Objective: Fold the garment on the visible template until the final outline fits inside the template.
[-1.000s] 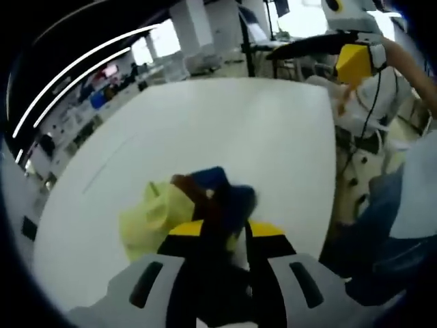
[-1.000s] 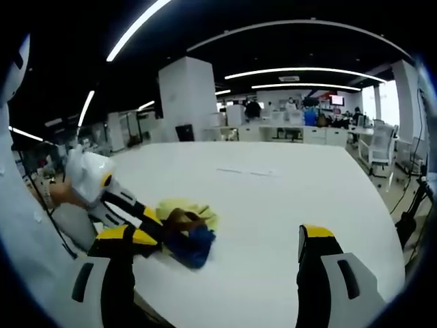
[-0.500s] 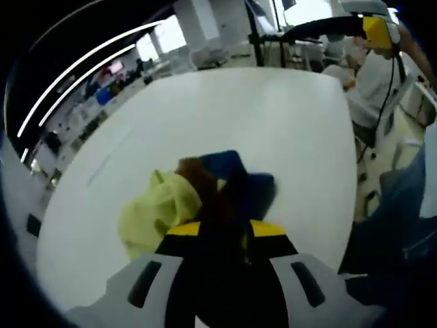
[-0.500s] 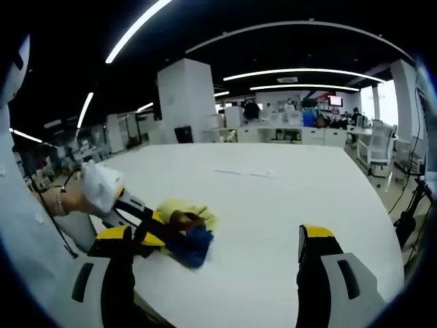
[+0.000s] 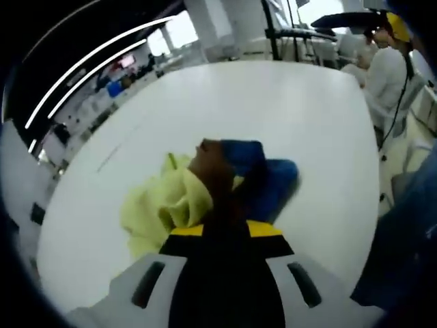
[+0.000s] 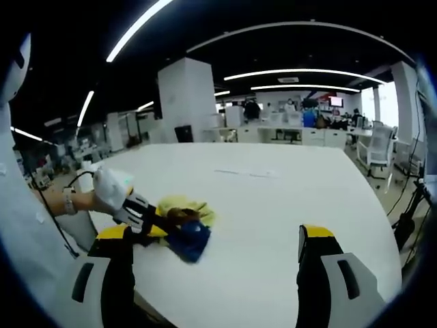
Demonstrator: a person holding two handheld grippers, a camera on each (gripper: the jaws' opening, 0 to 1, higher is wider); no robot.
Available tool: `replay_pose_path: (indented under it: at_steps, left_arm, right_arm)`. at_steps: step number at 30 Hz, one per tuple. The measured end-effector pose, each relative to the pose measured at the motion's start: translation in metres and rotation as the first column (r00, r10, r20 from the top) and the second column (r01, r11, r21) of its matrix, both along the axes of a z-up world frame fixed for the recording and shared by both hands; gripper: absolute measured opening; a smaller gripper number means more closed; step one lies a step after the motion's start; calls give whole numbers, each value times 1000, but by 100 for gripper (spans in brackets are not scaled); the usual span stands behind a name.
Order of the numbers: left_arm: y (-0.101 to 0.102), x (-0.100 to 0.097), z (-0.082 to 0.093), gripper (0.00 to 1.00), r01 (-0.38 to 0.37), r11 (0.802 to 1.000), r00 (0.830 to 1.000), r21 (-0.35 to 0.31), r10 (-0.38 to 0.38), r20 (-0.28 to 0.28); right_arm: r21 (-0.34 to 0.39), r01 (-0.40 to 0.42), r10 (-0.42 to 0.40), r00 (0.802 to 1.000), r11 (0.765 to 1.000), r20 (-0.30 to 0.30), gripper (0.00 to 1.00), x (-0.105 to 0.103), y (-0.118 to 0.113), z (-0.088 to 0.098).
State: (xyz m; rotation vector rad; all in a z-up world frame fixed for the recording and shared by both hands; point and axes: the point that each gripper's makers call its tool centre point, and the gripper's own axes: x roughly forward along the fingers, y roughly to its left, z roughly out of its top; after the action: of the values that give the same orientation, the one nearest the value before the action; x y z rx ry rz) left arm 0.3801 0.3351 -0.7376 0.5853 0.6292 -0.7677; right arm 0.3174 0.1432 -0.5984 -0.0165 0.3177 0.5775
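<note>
While bunched near table (image 6: pixel 273 198) left edge, garment (image 5: pixel 205 195) pinched in left gripper (image 5: pixel 222 229), jaws pressed on cloth. Right gripper (image 6: pixel 218 273) spread wide, apart from garment, over near edge.

No readable txt, labels or nos. anywhere; far-off screens and signs too blurred to make out.

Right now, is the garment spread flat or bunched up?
Bunched up: the garment lies in a crumpled yellow, brown and blue heap, gripped by the left gripper.
</note>
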Motion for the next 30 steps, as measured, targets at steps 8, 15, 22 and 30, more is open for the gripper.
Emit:
replay_pose_path:
  at_steps: [8, 15, 22, 30]
  left_arm:
    - [5, 2, 3, 7, -49, 998, 998, -34, 48, -28]
    - [16, -1, 11, 1, -86, 996, 994, -38, 83, -64]
    - [28, -5, 46, 1, -139, 984, 990, -113, 134, -49]
    - [39, -10, 66, 1, -205, 947, 978, -248, 189, -88]
  right_arm:
    - [-5, 0, 0, 1000, 1000, -2, 100, -1, 0, 0]
    - [-3, -10, 10, 1000, 1000, -7, 100, -3, 6, -2]
    - [-7, -23, 23, 1000, 1000, -17, 100, -6, 13, -5]
    - [-14, -46, 45, 999, 999, -17, 100, -8, 23, -5]
